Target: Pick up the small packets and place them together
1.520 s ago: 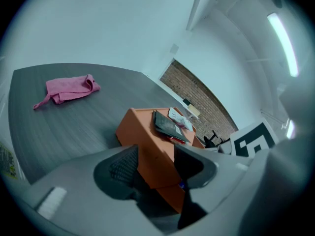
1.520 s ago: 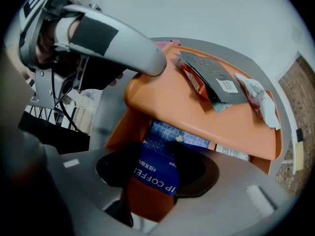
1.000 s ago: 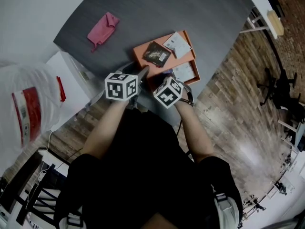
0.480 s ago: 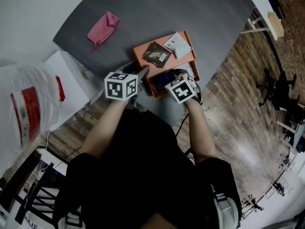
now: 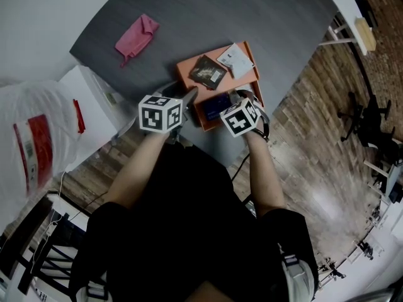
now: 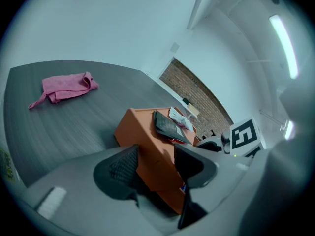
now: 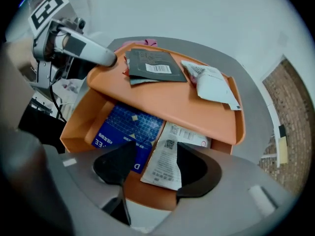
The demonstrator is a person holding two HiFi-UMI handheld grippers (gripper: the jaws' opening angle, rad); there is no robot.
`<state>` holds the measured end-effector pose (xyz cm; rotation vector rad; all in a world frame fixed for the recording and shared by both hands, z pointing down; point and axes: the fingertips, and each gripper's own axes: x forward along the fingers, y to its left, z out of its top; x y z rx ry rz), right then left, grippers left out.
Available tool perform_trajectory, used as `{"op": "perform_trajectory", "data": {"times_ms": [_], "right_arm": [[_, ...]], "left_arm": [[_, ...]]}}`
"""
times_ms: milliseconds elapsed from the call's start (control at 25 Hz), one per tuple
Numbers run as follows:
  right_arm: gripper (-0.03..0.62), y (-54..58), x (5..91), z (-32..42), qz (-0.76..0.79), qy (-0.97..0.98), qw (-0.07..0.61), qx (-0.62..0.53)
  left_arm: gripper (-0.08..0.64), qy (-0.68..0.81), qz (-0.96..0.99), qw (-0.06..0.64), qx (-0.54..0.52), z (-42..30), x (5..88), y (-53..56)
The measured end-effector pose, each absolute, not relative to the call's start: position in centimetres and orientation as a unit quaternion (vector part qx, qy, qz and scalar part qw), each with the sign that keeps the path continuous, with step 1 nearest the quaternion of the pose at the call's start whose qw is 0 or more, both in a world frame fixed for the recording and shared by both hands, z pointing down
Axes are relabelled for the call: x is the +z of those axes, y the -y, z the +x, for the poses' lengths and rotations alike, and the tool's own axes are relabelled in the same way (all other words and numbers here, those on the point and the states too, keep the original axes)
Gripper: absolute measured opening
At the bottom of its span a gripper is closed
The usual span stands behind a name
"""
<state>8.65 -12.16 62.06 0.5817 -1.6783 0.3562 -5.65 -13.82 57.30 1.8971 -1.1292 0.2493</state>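
Packets, four in all, gathered on the two orange trays near the counter's (image 5: 271,24) front edge.

- Upper tray (image 7: 162,100): two packets. One dark packet (image 7: 155,65) with a barcode label lies flat towards the left claw's side. One white packet (image 7: 214,86) lies just beside it, towards the far corner; the two look slightly apart.
- Lower tray (image 7: 81,119): two packets. One blue packet (image 7: 125,129) and one white printed packet (image 7: 170,154) lie side by side, the white one's edge over the blue one's. The upper tray overhangs their far ends.

Claws, two.

- Left claw (image 6: 155,167): pinches the near corner of the upper tray, one pad on either side of the orange edge. In the right gripper view its tip sits on that tray's rim, beside the dark packet.
- Right claw (image 7: 150,168): points steeply down over the lower tray. Its jaws have just been opening and now stand spread. The white printed packet lies below the gap, and neither pad presses on it.

Other: one pink cloth (image 5: 136,35), crumpled, lies on the counter well apart from the trays.
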Motion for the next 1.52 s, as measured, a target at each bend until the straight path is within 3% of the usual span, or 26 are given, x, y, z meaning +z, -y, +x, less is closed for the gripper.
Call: {"op": "perform_trajectory", "data": {"times_ms": [800,1520], "right_arm": [[0.290,12.5,62.7,11.2,0.265,0.707,0.642,0.135],[0.167,12.0,58.6,11.7,0.281,0.703,0.653,0.012]], "left_arm": [[0.229,0.460,0.762,0.445,0.096,-5.7,57.0,14.0],[0.229,0.460,0.762,0.445,0.098,-5.9,57.5,14.0]]}}
